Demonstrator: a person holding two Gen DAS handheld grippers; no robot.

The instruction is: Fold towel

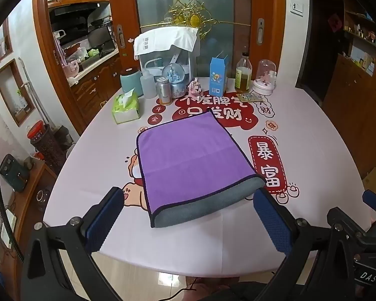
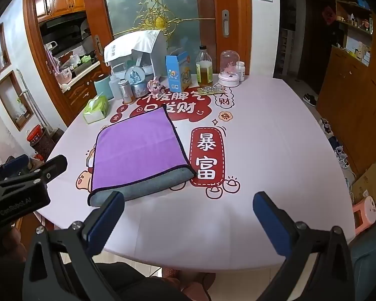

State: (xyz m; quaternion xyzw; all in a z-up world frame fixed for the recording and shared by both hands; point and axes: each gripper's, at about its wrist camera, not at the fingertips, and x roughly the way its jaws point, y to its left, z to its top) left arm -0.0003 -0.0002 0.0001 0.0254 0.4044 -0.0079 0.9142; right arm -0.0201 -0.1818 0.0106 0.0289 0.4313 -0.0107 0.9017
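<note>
A purple towel (image 1: 188, 160) with a dark hem lies folded flat on the pink printed table (image 1: 92, 165); its grey underside shows along the near edge. My left gripper (image 1: 188, 200) is open and empty, its blue pads either side of that near edge, above the table's front. In the right wrist view the towel (image 2: 137, 150) lies left of centre. My right gripper (image 2: 188, 203) is open and empty, to the right of the towel's near corner. The left gripper's body (image 2: 20, 185) shows at the left there.
At the table's far side stand a green tissue box (image 1: 125, 107), a teal canister (image 1: 130, 81), bottles, a snow globe (image 1: 174, 80), a blue carton (image 1: 218, 76), an oil bottle (image 1: 243, 74) and a glass dome (image 1: 265, 77). The table's front edge (image 2: 188, 258) is near.
</note>
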